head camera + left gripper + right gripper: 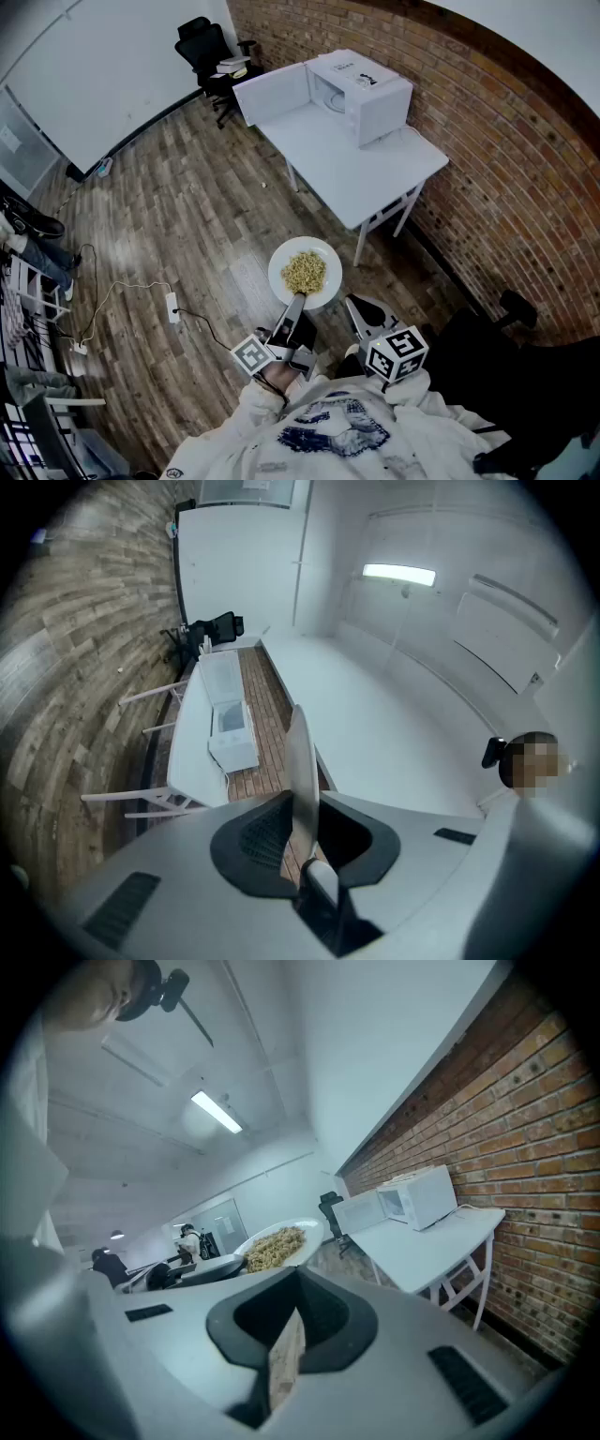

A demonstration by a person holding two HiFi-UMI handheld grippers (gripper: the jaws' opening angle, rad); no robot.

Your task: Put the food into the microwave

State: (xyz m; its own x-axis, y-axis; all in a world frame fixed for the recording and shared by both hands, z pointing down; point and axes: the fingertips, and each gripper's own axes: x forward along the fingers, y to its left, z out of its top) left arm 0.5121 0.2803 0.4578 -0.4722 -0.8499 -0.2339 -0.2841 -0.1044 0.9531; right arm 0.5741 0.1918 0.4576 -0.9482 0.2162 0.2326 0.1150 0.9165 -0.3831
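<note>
Left gripper (296,300) clamped on plate (328,255) rim, food (304,271) out over the floor | right gripper (359,314) closed, empty | microwave (370,89) well ahead on table (366,169), door open | risk: one-edge hold, plate may sag or twist, spilling food.

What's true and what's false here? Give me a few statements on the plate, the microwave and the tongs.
1. The microwave door is open. True.
2. The plate sits on the table. False: the left tongs hold it by its rim, over the floor.
3. The plate holds food. True.
4. The microwave stands on the floor. False: it stands on the table.
5. The right tongs grip the plate. False: they hold nothing.
</note>
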